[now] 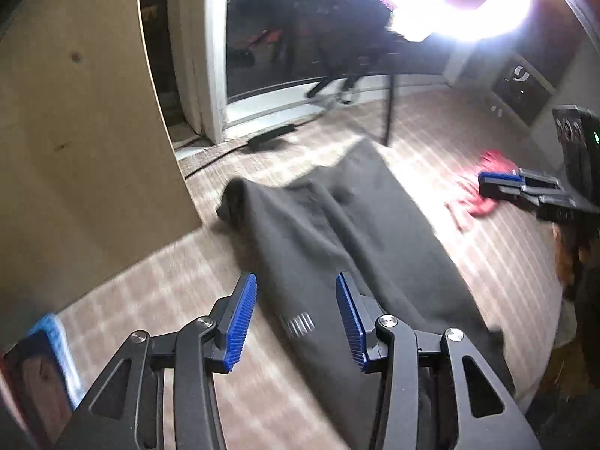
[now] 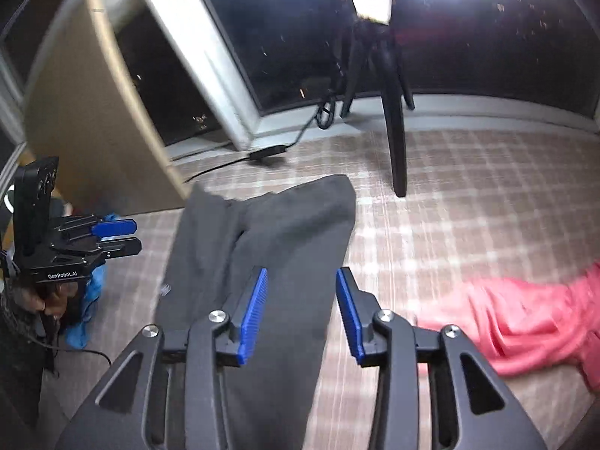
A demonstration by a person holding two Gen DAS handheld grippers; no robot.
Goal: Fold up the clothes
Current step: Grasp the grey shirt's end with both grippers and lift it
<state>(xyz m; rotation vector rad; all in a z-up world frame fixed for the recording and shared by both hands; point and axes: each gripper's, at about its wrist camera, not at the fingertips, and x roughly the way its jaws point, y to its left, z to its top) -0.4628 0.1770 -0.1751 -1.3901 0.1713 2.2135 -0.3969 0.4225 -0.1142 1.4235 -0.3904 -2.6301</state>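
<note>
Nearest, the left claw (image 1: 296,318) hangs with its blue pads parted and nothing between them, above the near end of the dark grey trousers (image 1: 337,232). The right claw (image 2: 302,313) is likewise part open and empty over the same garment. The trousers lie lengthwise on the checked bedcover (image 2: 468,195), legs folded together, running from near to far. To their right lies a crumpled pink garment (image 2: 525,333); to their left, a blue cloth (image 2: 88,300). Farther off stand a black tripod leg (image 2: 395,142), a wooden panel (image 1: 82,142) and a dark window (image 2: 292,37).
</note>
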